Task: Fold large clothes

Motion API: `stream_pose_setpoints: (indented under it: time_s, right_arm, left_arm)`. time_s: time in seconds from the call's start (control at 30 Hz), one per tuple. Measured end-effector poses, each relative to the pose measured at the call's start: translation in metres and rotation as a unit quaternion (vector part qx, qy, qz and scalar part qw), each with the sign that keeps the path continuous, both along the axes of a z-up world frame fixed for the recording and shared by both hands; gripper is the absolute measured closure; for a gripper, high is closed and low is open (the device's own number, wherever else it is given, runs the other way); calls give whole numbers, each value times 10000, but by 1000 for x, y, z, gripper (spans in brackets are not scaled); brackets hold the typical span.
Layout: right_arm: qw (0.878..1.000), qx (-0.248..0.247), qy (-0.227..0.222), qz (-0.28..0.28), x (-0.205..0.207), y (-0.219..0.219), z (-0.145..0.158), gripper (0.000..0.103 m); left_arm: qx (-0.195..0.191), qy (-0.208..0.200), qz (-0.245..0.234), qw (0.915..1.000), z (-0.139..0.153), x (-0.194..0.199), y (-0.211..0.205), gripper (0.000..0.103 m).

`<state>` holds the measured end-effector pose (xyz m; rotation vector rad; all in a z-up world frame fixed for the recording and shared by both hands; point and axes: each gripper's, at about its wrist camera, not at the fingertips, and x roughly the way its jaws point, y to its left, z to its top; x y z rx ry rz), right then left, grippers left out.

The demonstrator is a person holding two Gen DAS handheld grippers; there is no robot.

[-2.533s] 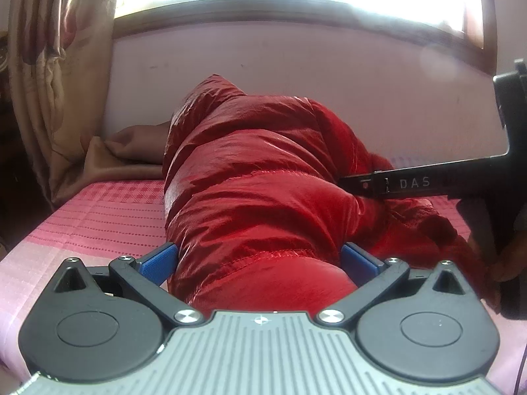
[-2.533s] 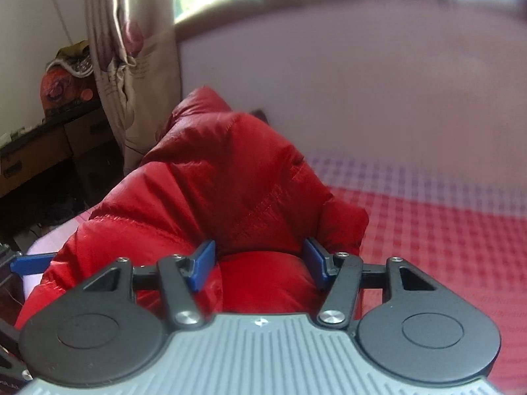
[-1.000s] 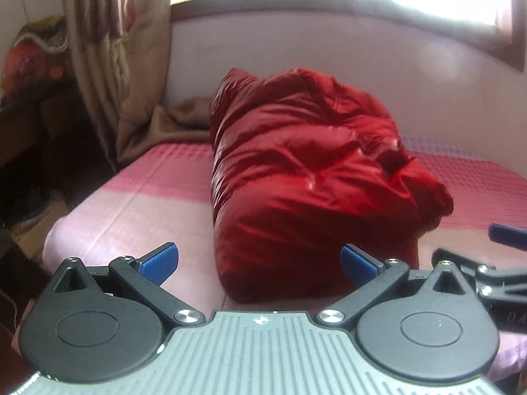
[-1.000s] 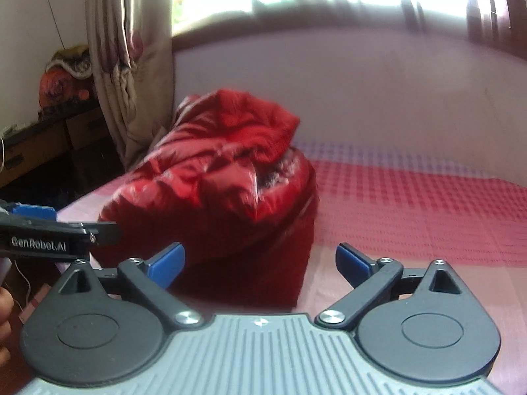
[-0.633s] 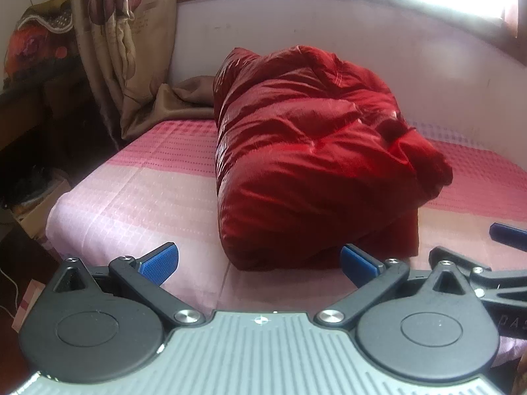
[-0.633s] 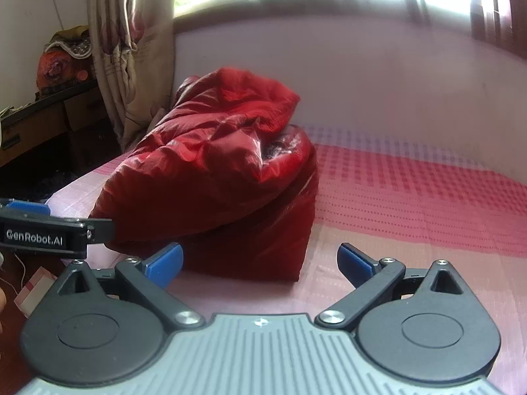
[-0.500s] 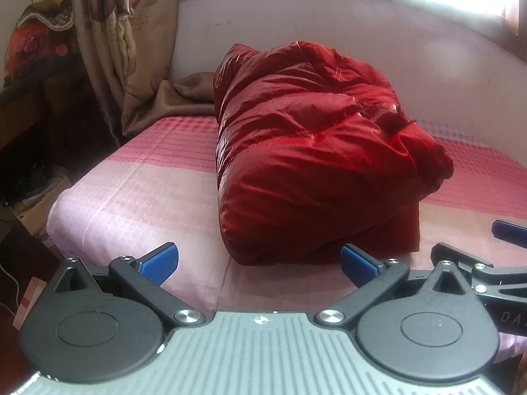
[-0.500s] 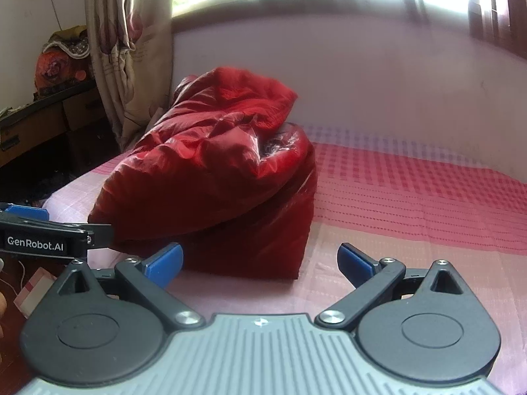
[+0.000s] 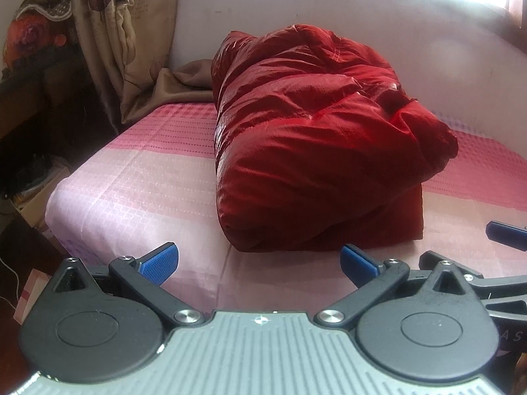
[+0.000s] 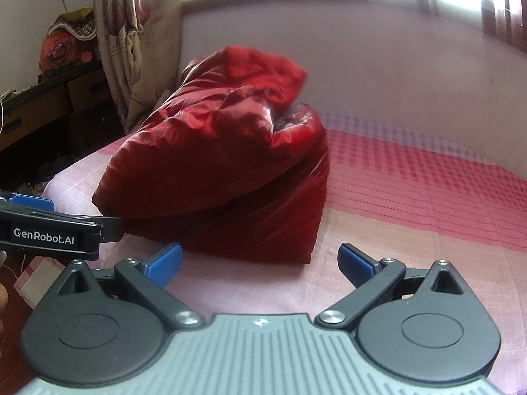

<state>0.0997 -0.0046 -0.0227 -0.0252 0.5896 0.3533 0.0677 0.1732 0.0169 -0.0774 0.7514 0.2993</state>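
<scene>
Red puffer jacket (image 9: 316,144) sits as a thick folded bundle on the pink checked bedspread (image 9: 138,191), near the bed's front edge and just ahead of both grippers. A couple of seconds ago each gripper had the quilted fabric bunched between its pads; since then both have let go and drawn back, and the bundle has stayed put without springing open. The left gripper (image 9: 260,260) hangs with its blue pads spread wide and nothing between them — the right gripper (image 10: 260,260) is the same, parted and empty, short of the jacket. A beige curtain (image 9: 125,33) hangs at the far left. By the look of it the fold is finished — only the loose, puffy top layer might want pressing flat.
</scene>
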Motion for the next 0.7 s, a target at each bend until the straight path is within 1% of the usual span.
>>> stream_pose_setpoints:
  time_s: [0.5, 0.7]
  right_arm:
    - [10000, -10, 76, 60, 3, -3, -7, 1]
    - [10000, -20, 79, 58, 3, -3, -8, 1]
  left_arm:
    - [89, 43, -12, 10000, -4, 1, -7, 0]
    - [448, -182, 114, 9988, -4, -2, -13, 0]
